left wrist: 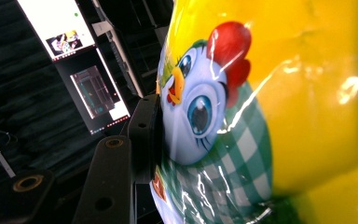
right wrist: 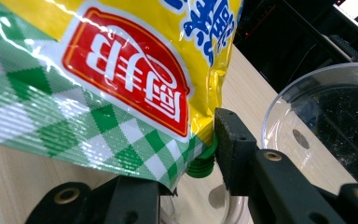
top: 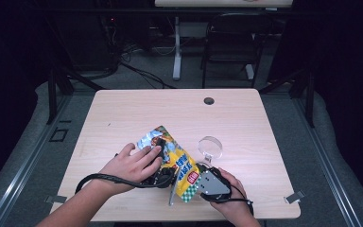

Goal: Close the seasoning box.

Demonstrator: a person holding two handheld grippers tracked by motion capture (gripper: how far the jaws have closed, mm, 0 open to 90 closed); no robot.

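Both claws clamp the yellow pouch [top: 179, 163] over the tabletop [top: 123, 113]: left claw [left wrist: 154, 135] steadies its body, right claw [right wrist: 186, 182] pinches beside the green cap [right wrist: 200, 167], probably aiming it at the glass bowl [top: 210, 146].

A glossy yellow snack pouch with green-and-white checks [top: 175, 163] lies slanted at the near centre of a pale wooden table [top: 123, 113], the left hand [top: 132, 165] and its gripper [top: 163, 177] at its nine o'clock. The right gripper [top: 203, 182] meets its lower corner at five o'clock; a clear round glass dish [top: 210, 146] sits at two o'clock.
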